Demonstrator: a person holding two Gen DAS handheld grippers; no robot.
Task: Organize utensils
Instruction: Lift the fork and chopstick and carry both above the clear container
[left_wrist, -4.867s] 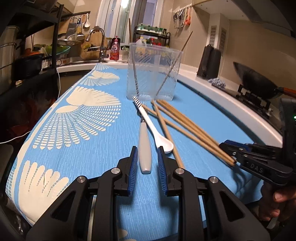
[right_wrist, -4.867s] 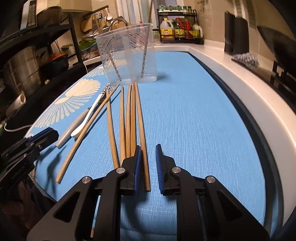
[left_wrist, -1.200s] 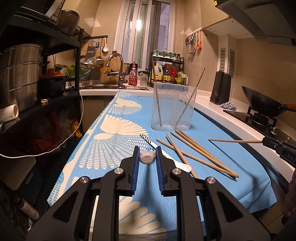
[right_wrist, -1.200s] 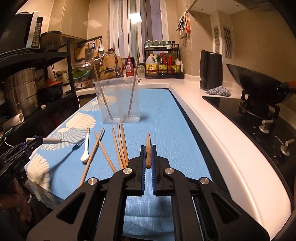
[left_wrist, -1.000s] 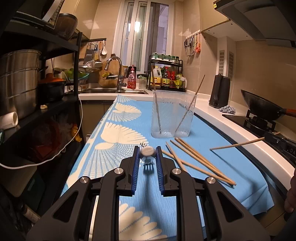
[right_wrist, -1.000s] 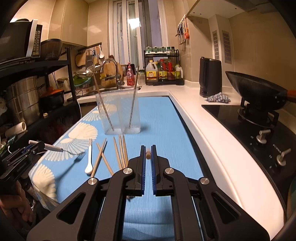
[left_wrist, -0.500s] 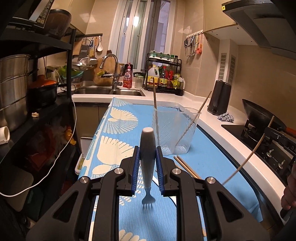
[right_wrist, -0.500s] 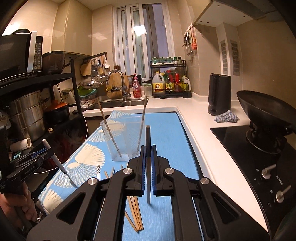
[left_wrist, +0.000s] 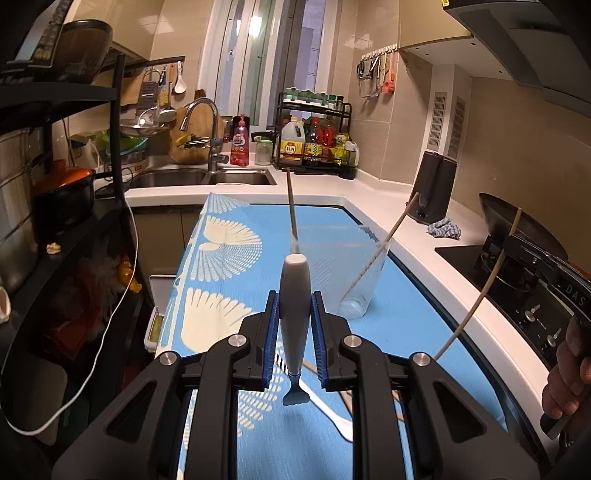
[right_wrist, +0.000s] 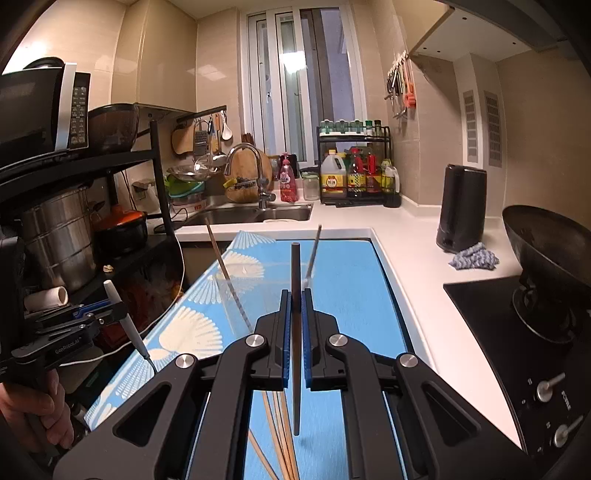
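The left gripper (left_wrist: 294, 334) is clamping the grey handle of a fork (left_wrist: 294, 306), jaws nearly closed on it, tines hanging downward and handle end pointing up. The right gripper (right_wrist: 294, 341) is pinching a single chopstick (right_wrist: 295, 332) between almost fully closed jaws, holding it close to upright. Both are hovering above the blue cloth (left_wrist: 399, 325), on the near side of the clear cup (left_wrist: 354, 273), which is already holding two chopsticks leaning against its rim. A white spoon (left_wrist: 328, 406) and several loose chopsticks (right_wrist: 280, 435) are lying on the cloth, nearer than the cup. The step in hand looks like carrying both utensils to the cup. Next, each needs bringing over the cup's mouth, lowering tip first between the leaning sticks, then releasing.
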